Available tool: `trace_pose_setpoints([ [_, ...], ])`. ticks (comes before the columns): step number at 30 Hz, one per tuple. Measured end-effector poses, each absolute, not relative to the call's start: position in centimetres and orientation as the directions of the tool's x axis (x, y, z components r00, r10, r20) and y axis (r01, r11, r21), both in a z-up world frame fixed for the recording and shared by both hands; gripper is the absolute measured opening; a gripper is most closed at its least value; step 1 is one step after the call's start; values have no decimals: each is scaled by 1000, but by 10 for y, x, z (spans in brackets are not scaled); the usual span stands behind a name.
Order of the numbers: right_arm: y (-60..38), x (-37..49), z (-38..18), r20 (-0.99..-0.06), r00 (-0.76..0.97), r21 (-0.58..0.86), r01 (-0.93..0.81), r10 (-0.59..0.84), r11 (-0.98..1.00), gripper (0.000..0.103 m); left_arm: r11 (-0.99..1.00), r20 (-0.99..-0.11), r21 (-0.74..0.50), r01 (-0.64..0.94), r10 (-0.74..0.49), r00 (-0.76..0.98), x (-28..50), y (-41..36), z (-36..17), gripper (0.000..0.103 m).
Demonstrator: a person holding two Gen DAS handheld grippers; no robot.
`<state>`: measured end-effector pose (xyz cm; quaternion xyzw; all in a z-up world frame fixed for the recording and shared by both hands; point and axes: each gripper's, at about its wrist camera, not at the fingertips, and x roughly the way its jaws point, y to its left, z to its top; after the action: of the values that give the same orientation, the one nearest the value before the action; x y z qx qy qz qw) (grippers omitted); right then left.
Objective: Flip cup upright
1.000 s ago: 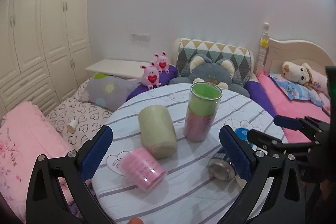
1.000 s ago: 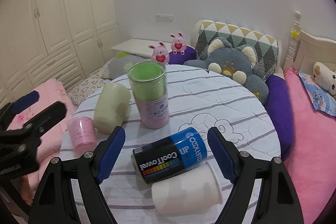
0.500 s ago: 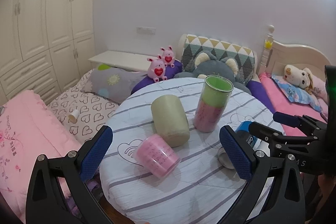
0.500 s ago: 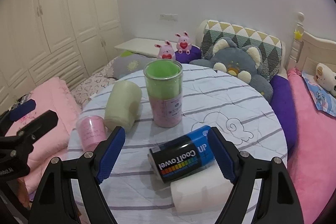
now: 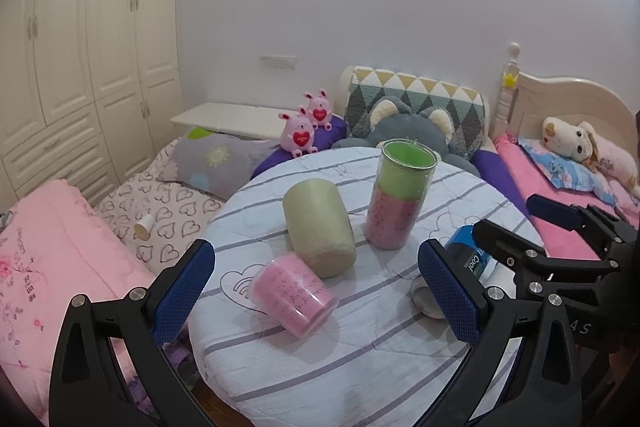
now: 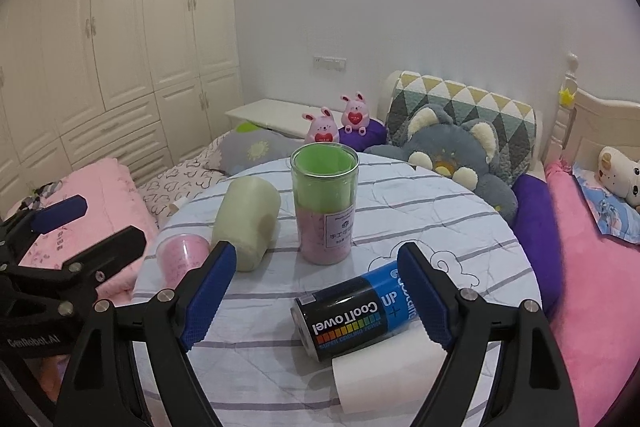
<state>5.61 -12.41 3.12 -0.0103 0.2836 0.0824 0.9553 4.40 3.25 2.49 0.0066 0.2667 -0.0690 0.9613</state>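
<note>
Lying on their sides on the counter (image 5: 360, 367), the pink cup (image 5: 294, 294) and green cup (image 5: 319, 227) await flipping — nothing is upright yet; left tongs (image 5: 316, 291) and right tongs (image 6: 314, 291) gape wide, empty, short of them.

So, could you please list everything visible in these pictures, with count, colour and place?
Table: 1, round, white cloth with grey stripes, centre.
Clear tall cup: 1, green over pink inside, upright, mid-table.
Pale green cup: 1, on its side, left of the tall cup.
Pink cup: 1, on its side, near left edge.
Blue-black can: 1, on its side, front right.
White cup: 1, on its side, beside the can.
Pink bunnies: 2, behind the table.
Grey plush: 1, behind the table.
Left gripper: black, blue pads, open.
Right gripper: same, open.
</note>
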Motion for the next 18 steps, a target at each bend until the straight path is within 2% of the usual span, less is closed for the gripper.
trace_pose_setpoints([
  [10, -137, 42, 33, -474, 876, 6, -103, 93, 995, 84, 997, -442, -13, 81, -78, 894, 21, 24, 31, 103],
  [18, -156, 17, 27, -480, 875, 57, -39, 61, 998, 84, 991, -472, -1, 132, -117, 874, -1, 5, 29, 103],
])
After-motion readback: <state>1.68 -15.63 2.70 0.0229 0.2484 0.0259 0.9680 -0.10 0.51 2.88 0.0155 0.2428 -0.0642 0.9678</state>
